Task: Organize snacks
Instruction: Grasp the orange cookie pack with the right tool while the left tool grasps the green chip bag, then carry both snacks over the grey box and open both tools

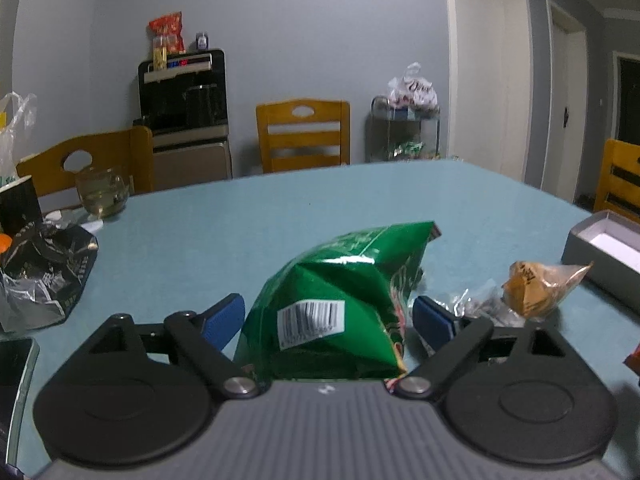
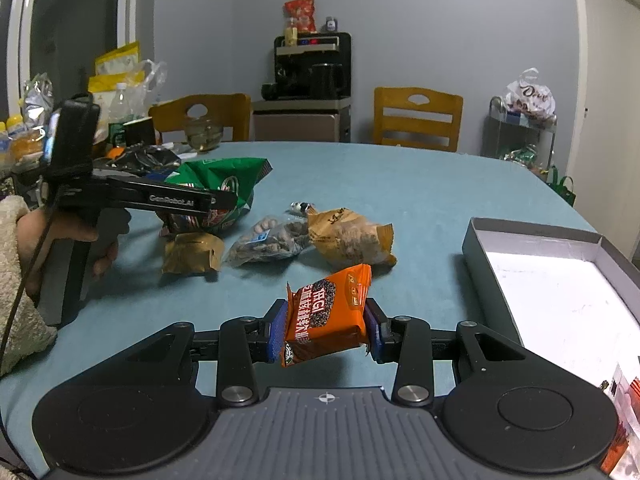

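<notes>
My left gripper (image 1: 328, 316) is open around a green snack bag (image 1: 336, 300); its blue pads stand on each side of the bag with small gaps. The right wrist view shows the same green bag (image 2: 216, 184) with the left gripper (image 2: 216, 204) at it. My right gripper (image 2: 326, 326) is shut on an orange snack packet (image 2: 326, 320) and holds it above the blue table (image 2: 420, 192). A grey open box (image 2: 560, 292) with a white inside lies at the right.
On the table lie a brown-orange packet (image 2: 348, 240), a clear nut bag (image 2: 268, 242) and a small brown packet (image 2: 192, 254). A crumpled black bag (image 1: 44, 276), a glass bowl (image 1: 102, 194) and a phone (image 1: 12, 380) sit at the left. Wooden chairs stand behind the table.
</notes>
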The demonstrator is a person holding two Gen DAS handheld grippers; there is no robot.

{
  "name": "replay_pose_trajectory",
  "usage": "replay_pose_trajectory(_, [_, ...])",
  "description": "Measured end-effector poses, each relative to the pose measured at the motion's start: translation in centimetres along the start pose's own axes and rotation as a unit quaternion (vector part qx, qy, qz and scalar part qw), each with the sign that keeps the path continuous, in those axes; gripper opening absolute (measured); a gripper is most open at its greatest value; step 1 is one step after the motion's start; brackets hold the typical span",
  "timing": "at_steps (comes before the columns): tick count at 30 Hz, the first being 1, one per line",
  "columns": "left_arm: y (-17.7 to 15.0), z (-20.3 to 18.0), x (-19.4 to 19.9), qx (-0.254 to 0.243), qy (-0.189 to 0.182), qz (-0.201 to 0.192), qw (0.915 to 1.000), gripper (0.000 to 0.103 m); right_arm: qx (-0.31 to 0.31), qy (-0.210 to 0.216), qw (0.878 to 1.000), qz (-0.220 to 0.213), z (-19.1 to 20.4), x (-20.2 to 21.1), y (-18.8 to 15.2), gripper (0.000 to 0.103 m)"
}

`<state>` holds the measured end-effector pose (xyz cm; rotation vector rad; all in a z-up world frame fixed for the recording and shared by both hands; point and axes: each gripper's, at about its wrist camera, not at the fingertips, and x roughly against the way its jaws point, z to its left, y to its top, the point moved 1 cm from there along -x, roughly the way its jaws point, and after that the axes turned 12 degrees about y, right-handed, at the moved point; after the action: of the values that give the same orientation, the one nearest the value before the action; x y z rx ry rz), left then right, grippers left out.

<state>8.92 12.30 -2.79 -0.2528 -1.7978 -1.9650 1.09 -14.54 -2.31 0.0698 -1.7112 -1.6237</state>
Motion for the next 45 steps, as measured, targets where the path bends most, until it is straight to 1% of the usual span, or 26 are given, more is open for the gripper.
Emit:
replay_pose_trajectory(2, [0.1, -0.1, -0.4, -0.002, 0.004, 0.011, 0.9999, 0.091, -0.001, 0.002, 1.000, 0.000, -0.1, 0.1, -0.1, 0.040])
replay_pose_trajectory(5, [0.0, -0.2, -0.7, -0.005, 0.007, 0.015, 0.9998, 0.085, -0.004, 0.004, 1.000, -0.003, -0.5, 0.4, -0.2, 0.040])
replay_pose_trajectory(7, [0.0, 0.0, -0.8, -0.005, 0.009, 0.013, 0.9999, 0.072, -0.007, 0.006, 1.000, -0.008, -0.8, 0.8, -0.2, 0.040])
replay_pose_trajectory(12, [-0.1, 0.1, -0.6, 0.000, 0.014, 0.010, 0.9998, 0.068, -0.022, 0.019, 0.999, -0.027, -1.8, 2.1, 0.1, 0.040])
replay_pose_trajectory(15, [-0.1, 0.6, -0.4, 0.012, 0.013, 0.013, 0.9998, 0.067, -0.028, 0.022, 0.999, -0.041, -2.3, 3.0, 0.4, 0.040])
replay_pose_trajectory(17, [-0.1, 1.1, -0.1, 0.031, 0.013, 0.012, 0.9994, 0.066, -0.030, 0.023, 0.998, -0.050, -2.8, 3.6, 0.6, 0.040])
replay_pose_trajectory(19, [0.1, 1.4, 0.5, 0.042, 0.018, 0.003, 0.9989, 0.066, -0.032, 0.022, 0.998, -0.059, -3.2, 4.1, 0.9, 0.040])
replay_pose_trajectory(22, [0.8, 1.6, 1.9, 0.045, 0.029, -0.023, 0.9983, 0.065, -0.033, 0.019, 0.997, -0.069, -3.7, 4.5, 1.2, 0.040])
replay_pose_trajectory(26, [2.4, 1.3, 3.9, 0.057, 0.012, -0.048, 0.9972, 0.065, -0.025, 0.007, 0.996, -0.087, -4.3, 5.3, 1.6, 0.040])
replay_pose_trajectory(31, [4.6, -1.0, 6.4, 0.045, -0.016, -0.081, 0.9956, 0.065, -0.019, -0.011, 0.994, -0.112, -5.5, 6.8, 2.1, 0.040])
replay_pose_trajectory(34, [5.8, -2.9, 7.8, 0.040, -0.039, -0.096, 0.9938, 0.065, -0.019, -0.022, 0.992, -0.122, -6.5, 7.7, 2.5, 0.040])
replay_pose_trajectory(40, [7.9, -7.6, 10.1, 0.013, -0.084, -0.114, 0.9898, 0.066, -0.033, -0.066, 0.985, -0.155, -9.5, 10.3, 2.9, 0.040])
replay_pose_trajectory(45, [9.4, -11.5, 11.6, 0.000, -0.116, -0.125, 0.9853, 0.066, -0.042, -0.106, 0.978, -0.174, -12.4, 12.4, 2.4, 0.040])
